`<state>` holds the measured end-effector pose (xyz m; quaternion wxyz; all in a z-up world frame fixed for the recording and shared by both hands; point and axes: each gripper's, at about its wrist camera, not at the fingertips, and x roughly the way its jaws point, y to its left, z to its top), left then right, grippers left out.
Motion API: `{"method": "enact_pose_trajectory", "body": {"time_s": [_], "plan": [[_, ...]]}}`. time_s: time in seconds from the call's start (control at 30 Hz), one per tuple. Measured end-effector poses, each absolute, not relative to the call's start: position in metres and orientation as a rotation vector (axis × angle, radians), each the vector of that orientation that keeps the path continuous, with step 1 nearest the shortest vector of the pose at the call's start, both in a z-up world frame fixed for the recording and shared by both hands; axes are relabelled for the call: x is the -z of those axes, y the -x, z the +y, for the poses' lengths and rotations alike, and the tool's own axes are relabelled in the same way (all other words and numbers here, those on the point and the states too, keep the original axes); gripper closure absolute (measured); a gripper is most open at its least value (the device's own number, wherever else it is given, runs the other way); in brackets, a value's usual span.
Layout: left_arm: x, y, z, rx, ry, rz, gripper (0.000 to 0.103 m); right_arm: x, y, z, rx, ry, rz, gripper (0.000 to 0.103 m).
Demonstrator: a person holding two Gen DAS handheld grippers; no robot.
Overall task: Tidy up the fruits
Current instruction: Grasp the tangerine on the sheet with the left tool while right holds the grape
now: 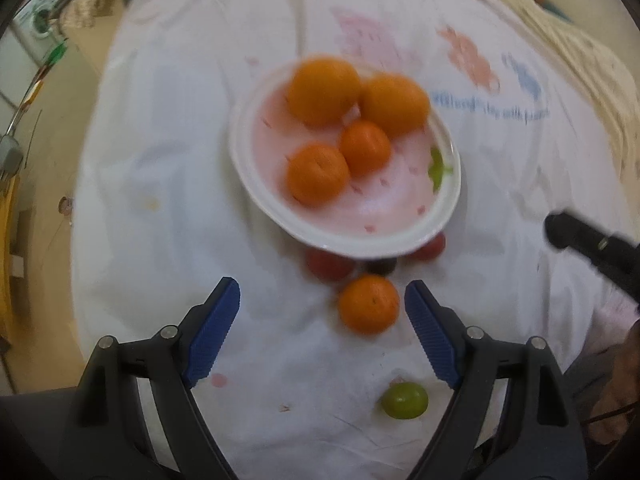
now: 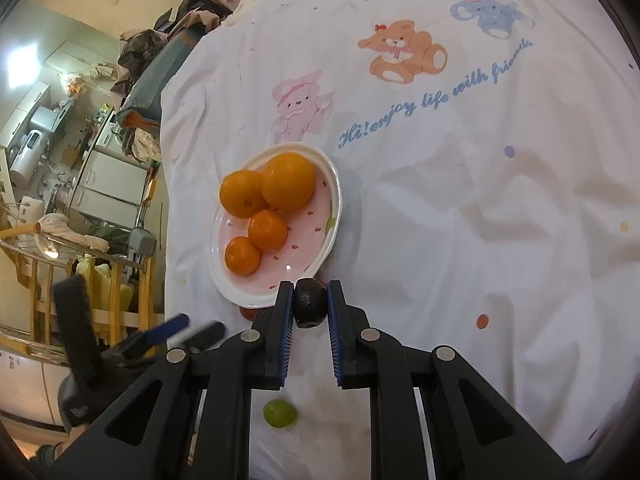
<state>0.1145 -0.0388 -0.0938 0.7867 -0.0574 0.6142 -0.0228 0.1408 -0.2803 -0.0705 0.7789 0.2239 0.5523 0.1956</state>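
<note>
Right gripper [image 2: 308, 300] fingers are clamping a dark plum [image 2: 309, 303] beside the plate [image 2: 334, 184]; left gripper [image 1: 322, 304] fingers are spreading wide near an orange [image 1: 368, 304].

Four oranges [image 2: 288, 186] on plate [image 2: 334, 184]; dark plum [image 2: 310, 304] gripped.

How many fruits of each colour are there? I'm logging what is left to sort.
Orange: 5, four on the plate, one on the cloth
Red: 2
Dark: 1, in the right gripper
Green: 1
Total: 9
</note>
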Motion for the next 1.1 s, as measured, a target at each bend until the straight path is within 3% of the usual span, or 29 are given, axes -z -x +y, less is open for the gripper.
{"method": "enact_pose_trajectory", "body": {"time_s": [0.2,0.33,0.5,0.57,0.63,1.1], "plan": [[0.119,-0.114,-0.063,0.065,0.056,1.395,0.023,0.075,-0.141,-0.287,-0.41,-0.498,1.208,0.086],[0.131,-0.115,-0.071,0.075,0.027,1.433,0.037,0.075,-0.141,-0.287,-0.413,-0.496,1.207,0.086],[0.132,-0.115,-0.075,0.063,-0.018,1.409,0.04,0.074,-0.141,-0.287,-0.415,-0.499,1.204,0.086],[0.13,-0.114,-0.077,0.095,-0.009,1.407,0.056,0.074,-0.141,-0.286,-0.415,-0.494,1.2,0.086],[0.129,-0.114,-0.081,0.117,-0.007,1.405,0.063,0.074,-0.141,-0.285,-0.415,-0.489,1.201,0.086],[0.096,-0.104,-0.072,0.138,-0.017,1.331,0.064,0.076,-0.144,-0.282,-0.391,-0.452,1.204,0.086]]}}
